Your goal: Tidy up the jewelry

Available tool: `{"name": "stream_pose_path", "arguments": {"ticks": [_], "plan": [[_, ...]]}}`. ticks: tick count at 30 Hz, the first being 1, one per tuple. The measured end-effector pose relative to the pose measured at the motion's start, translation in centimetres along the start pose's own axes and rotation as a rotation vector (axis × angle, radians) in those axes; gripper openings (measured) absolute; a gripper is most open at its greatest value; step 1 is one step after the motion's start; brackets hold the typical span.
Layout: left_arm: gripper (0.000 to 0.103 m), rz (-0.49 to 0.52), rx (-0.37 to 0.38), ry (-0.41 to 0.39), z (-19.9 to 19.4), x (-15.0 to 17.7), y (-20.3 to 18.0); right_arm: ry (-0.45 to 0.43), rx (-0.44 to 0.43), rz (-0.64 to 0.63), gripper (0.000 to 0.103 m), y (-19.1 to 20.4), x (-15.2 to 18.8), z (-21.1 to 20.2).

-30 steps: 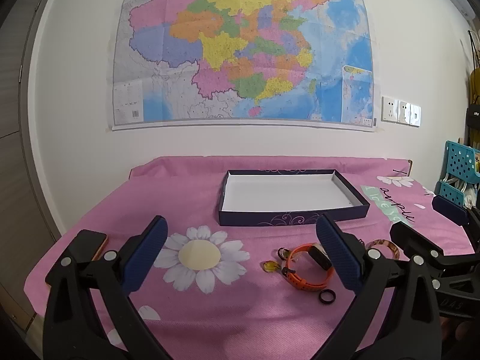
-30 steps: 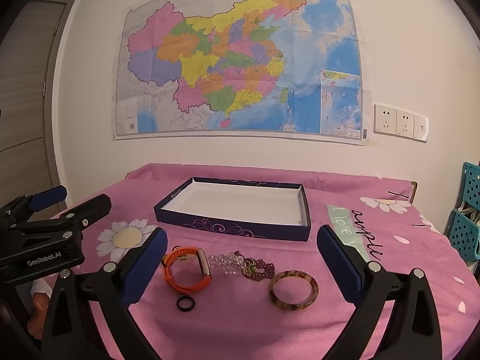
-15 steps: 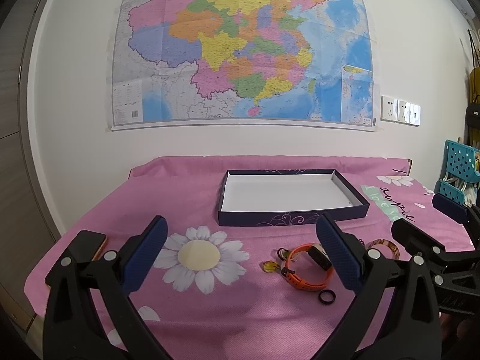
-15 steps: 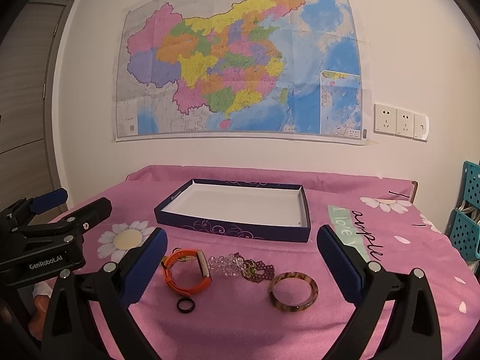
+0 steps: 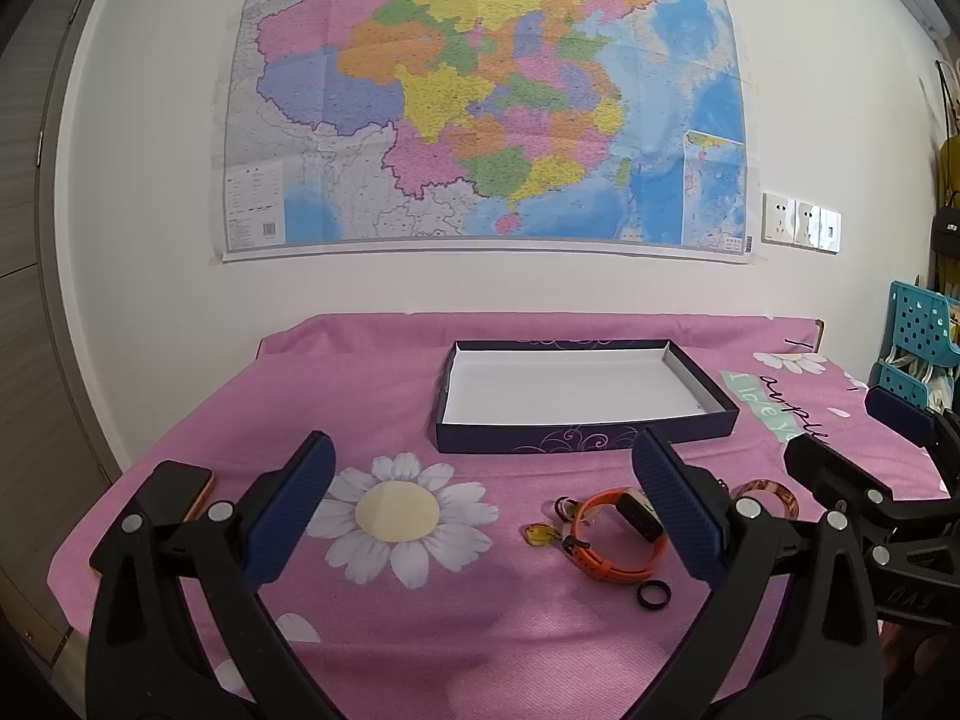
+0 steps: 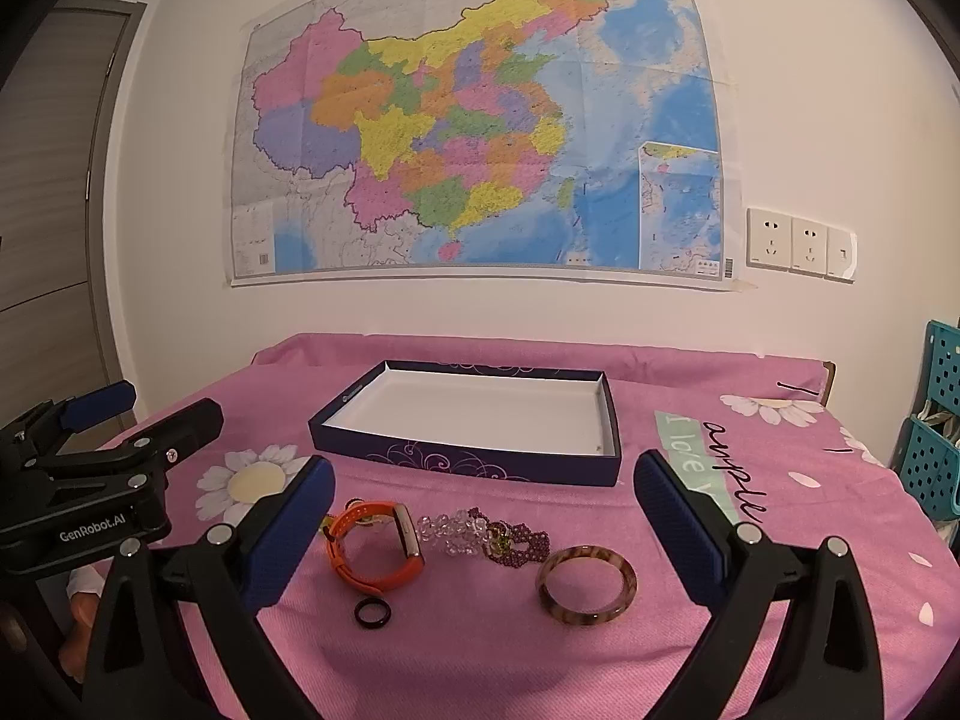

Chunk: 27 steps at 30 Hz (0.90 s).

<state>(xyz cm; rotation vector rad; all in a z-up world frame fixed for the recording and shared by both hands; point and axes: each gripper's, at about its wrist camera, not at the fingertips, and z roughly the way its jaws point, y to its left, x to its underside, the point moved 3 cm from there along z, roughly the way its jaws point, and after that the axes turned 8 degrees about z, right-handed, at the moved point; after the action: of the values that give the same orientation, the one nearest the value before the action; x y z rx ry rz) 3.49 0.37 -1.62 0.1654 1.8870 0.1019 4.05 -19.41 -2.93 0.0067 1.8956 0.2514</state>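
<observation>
Jewelry laid out lower centre on pink cloth: orange watch (image 6: 375,546), black ring (image 6: 372,611), bangle (image 6: 586,585); empty box (image 6: 468,459) behind. Left gripper (image 5: 480,516) and right gripper (image 6: 483,531) both held spread, nothing gripped.

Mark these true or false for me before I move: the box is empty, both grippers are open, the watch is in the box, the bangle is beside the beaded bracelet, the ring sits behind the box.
1. The box holds nothing. True.
2. The left gripper and right gripper are both open and hold nothing. True.
3. The orange watch lies inside the box. False: it lies on the pink cloth in front of the box.
4. The brown bangle lies just right of the beaded bracelet. True.
5. The dark ring sits behind the box. False: it lies in front of the watch, nearest the cameras.
</observation>
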Motion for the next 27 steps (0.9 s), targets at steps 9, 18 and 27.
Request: {"name": "stream_pose_path", "arguments": {"ticks": [9,18,27], "plan": [[0.098,0.002,0.001,0.001,0.0,-0.12,-0.24,0.011,-0.004,0.0,0.096,0.02,-0.06,0.01],[0.098,0.001,0.002,0.002,0.0,-0.09,-0.31,0.012,-0.002,0.001,0.096,0.09,-0.04,-0.08],[0.098,0.002,0.002,0.003,0.04,0.11,-0.48,0.017,-0.003,0.001,0.096,0.11,-0.07,0.09]]}}
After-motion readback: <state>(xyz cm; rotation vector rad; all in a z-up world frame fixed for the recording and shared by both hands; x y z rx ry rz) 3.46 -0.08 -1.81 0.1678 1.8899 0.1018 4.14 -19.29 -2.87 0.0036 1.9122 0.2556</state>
